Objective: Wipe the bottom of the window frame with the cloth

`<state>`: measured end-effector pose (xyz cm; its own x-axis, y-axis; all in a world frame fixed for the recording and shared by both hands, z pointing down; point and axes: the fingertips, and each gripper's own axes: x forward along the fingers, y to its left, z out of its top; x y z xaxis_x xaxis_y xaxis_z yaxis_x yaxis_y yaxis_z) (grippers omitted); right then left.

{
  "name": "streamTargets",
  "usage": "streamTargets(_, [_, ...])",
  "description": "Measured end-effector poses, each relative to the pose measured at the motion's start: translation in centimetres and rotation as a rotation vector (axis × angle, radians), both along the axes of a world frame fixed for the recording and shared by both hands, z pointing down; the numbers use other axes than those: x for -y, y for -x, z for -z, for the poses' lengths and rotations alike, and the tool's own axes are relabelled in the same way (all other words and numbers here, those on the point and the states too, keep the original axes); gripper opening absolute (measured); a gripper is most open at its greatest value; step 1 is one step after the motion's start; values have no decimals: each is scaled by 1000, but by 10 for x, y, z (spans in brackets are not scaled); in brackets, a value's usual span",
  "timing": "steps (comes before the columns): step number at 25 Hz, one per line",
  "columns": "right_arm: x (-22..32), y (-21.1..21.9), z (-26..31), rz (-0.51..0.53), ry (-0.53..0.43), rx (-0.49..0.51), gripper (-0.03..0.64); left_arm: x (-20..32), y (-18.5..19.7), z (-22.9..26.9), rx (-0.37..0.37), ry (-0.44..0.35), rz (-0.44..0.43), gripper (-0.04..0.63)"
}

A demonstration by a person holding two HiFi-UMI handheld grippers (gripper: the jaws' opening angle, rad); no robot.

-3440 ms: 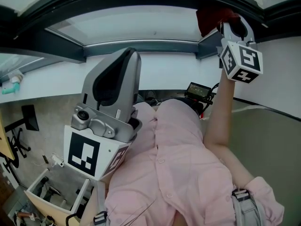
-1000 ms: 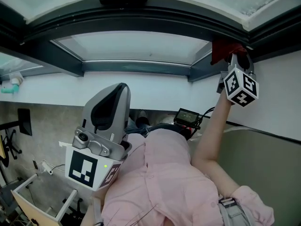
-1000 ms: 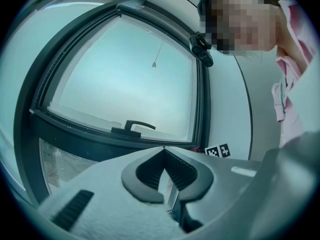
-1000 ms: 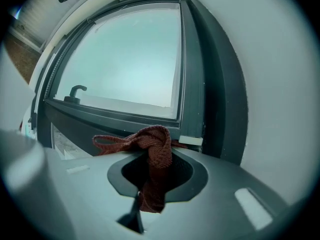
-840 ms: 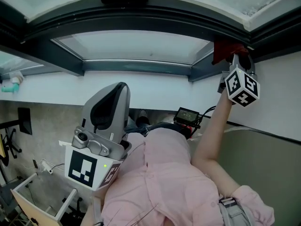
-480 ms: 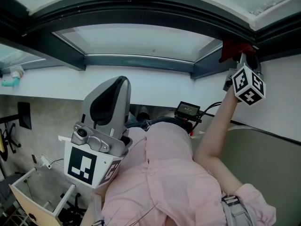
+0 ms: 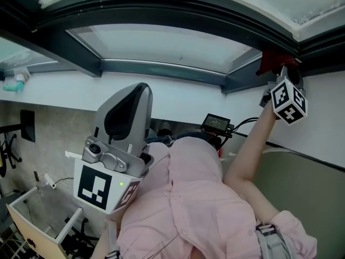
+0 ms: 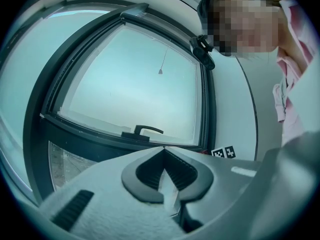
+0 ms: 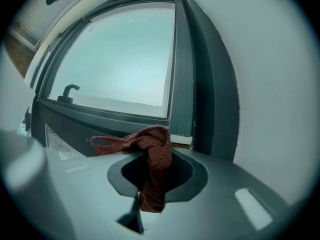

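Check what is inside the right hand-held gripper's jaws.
A dark red knitted cloth is pinched in the right hand-held gripper, bunching up toward the window frame. How far the cloth runs down inside is covered.

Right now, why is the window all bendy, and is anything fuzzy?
Left gripper view: the wide lens bends the dark grey window frame into a curve; the pale glass looks washed out. Right gripper view: same bending, yet the dark red knitted cloth in the right tongs looks sharp. Head view: soft light, no hard shadows.
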<state>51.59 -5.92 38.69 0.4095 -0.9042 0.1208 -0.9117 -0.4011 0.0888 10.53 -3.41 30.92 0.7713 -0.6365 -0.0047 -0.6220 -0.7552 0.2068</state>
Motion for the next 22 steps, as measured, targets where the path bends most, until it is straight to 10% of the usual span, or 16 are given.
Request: streamTargets(22, [-30,132,2,210,-7,84,72,-7,-27,-7,-35,22,-301,-2])
